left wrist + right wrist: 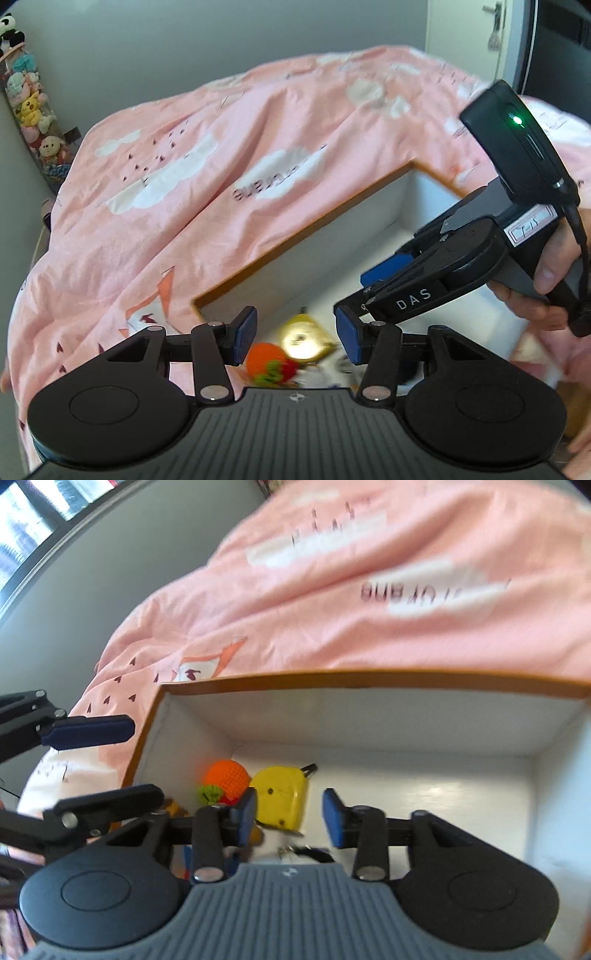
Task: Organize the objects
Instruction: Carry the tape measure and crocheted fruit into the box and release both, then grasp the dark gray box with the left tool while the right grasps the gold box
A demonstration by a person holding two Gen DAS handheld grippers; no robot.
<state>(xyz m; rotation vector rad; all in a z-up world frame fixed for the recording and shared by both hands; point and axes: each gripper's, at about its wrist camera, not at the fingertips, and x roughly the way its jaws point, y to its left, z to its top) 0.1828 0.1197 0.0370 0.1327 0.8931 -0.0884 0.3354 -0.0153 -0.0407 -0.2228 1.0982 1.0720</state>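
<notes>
A white box with an orange-brown rim (332, 681) sits on the bed; it also shows in the left wrist view (314, 225). Inside lie an orange crocheted toy (227, 777) with green and red bits and a yellow tape measure (282, 797). Both show blurred in the left wrist view, the toy (267, 356) and the tape measure (303, 338). My right gripper (289, 816) is open and empty, above the box interior near the tape measure. My left gripper (295, 338) is open and empty at the box's near-left corner. The right gripper (364, 299) reaches in from the right.
A pink duvet with white clouds (221, 155) covers the bed around the box. A column of plush toys (29, 110) stands by the grey wall at far left. A dark strap with a metal clip (310, 851) lies in the box near my right gripper.
</notes>
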